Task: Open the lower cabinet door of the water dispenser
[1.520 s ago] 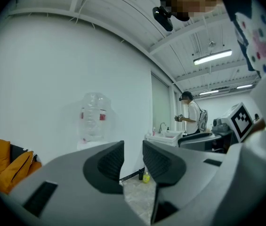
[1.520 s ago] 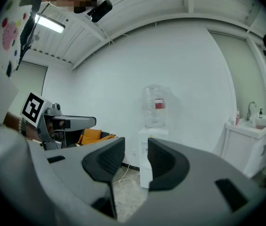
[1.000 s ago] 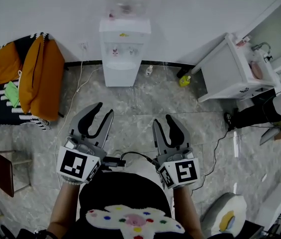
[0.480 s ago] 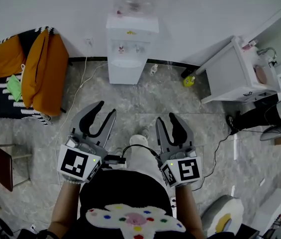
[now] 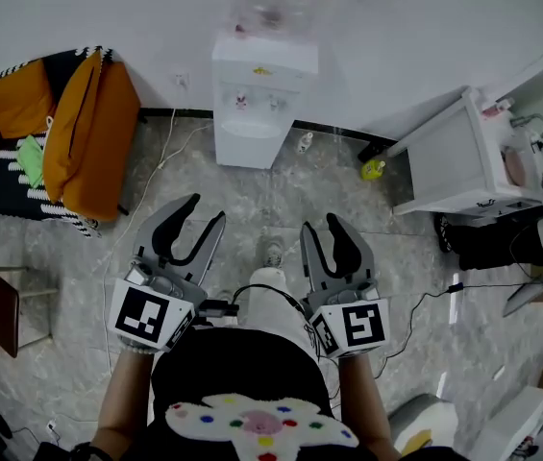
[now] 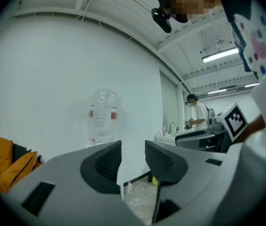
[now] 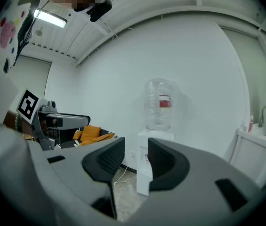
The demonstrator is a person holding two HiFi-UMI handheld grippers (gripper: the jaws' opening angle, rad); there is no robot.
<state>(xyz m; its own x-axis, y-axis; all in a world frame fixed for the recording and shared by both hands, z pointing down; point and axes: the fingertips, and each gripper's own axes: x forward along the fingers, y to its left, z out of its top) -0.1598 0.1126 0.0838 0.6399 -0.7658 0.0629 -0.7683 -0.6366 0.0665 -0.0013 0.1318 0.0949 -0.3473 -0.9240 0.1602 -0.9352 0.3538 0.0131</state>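
Two empty grippers, well short of the dispenser (image 5: 263,75) by the wall; its lower door (image 5: 248,148) is shut; left gripper (image 5: 204,209) jaws have just been opening, narrowly parted; right gripper (image 5: 321,227) likewise narrow; such gaps might miss the door's edge

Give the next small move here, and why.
Probably step closer, carrying the right gripper toward the lower cabinet door. The water dispenser stands at the wall across a stretch of floor, seemingly out of reach. The door looks shut, and the gripper's jaws stand apart with nothing between them.
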